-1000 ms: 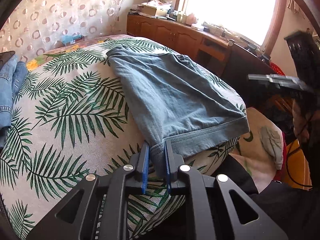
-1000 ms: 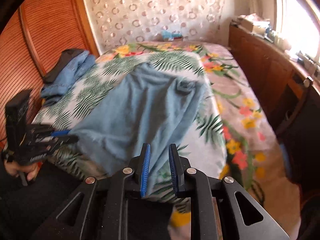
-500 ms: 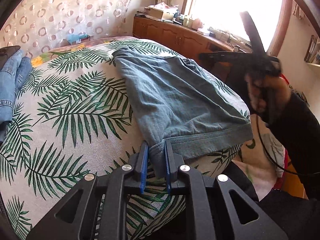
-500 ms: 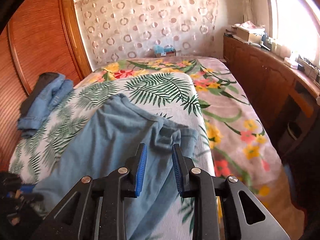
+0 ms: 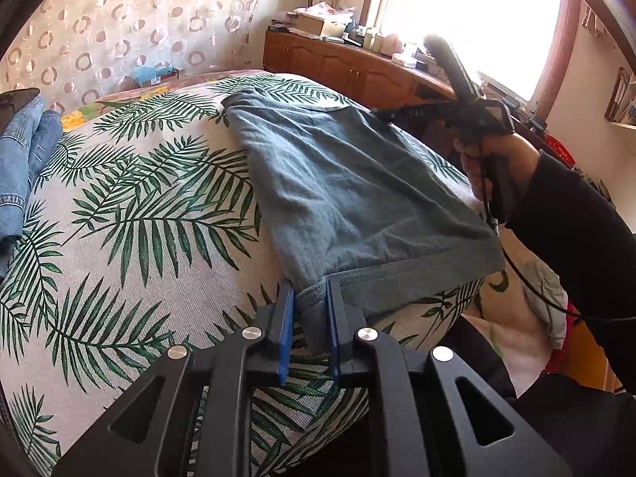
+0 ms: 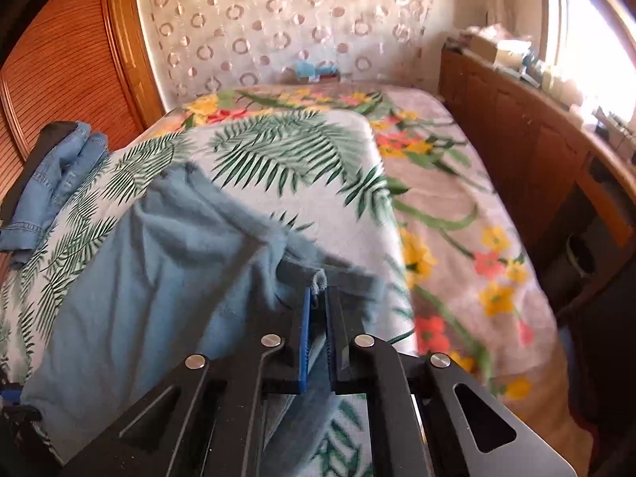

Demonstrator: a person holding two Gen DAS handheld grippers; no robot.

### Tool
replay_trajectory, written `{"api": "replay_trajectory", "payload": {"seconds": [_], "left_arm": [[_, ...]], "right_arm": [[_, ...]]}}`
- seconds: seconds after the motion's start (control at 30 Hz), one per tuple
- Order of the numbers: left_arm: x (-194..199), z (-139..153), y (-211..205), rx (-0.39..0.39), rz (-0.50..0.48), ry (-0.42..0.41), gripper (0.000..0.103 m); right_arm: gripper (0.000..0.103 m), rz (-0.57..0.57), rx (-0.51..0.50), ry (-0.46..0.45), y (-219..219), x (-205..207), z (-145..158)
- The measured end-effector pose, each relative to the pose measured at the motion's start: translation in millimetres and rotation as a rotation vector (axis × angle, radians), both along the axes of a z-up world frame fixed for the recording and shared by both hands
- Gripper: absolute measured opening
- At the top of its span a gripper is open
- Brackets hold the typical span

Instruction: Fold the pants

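Light blue-grey pants (image 5: pixel 342 183) lie flat on a palm-leaf bedspread (image 5: pixel 131 214). My left gripper (image 5: pixel 310 302) is shut on the near hem corner of the pants at the bed's front edge. My right gripper (image 6: pixel 317 298) is shut on a fold of the pants (image 6: pixel 159 278) at their right edge, midway along the cloth. In the left wrist view the right gripper (image 5: pixel 381 113) shows from the side, held in a hand over the far right edge of the pants.
Folded denim clothes (image 5: pixel 20 167) lie at the left side of the bed; they also show in the right wrist view (image 6: pixel 59 175). A wooden cabinet (image 6: pixel 536 151) with clutter runs under the window on the right. A floral blanket (image 6: pixel 457 214) covers the bed's right part.
My right gripper let go of the near hem, moved up along the pants' right edge, and has shut on the cloth there. My left gripper has kept its hold and barely moved.
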State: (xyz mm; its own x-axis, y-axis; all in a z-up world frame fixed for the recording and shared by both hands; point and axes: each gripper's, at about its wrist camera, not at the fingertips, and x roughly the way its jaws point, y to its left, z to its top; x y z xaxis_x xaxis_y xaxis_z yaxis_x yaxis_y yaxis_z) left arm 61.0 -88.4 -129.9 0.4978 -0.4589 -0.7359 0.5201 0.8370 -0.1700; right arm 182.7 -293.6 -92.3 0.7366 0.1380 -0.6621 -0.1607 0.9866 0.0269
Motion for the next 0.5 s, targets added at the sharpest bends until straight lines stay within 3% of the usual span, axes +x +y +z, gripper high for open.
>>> {"api": "replay_trajectory", "payload": {"seconds": [0.27,0.47,0.5], "left_arm": [[2.6,-2.7,0.0,0.002,-0.001,0.006,0.015],[0.8,-1.1,-0.1,0.001,-0.002,0.003,0.015],[0.7,-1.0,-0.2,0.002,-0.002,0.003,0.015]], "right_arm": [[0.005,-0.064,0.01,0.022,-14.5,1.5,7.3],[0.016,-0.038,0.04,-0.004,-11.3,-38.0,16.5],[0.022,-0.03,0.04,-0.003,-10.9,-47.3,16.7]]}}
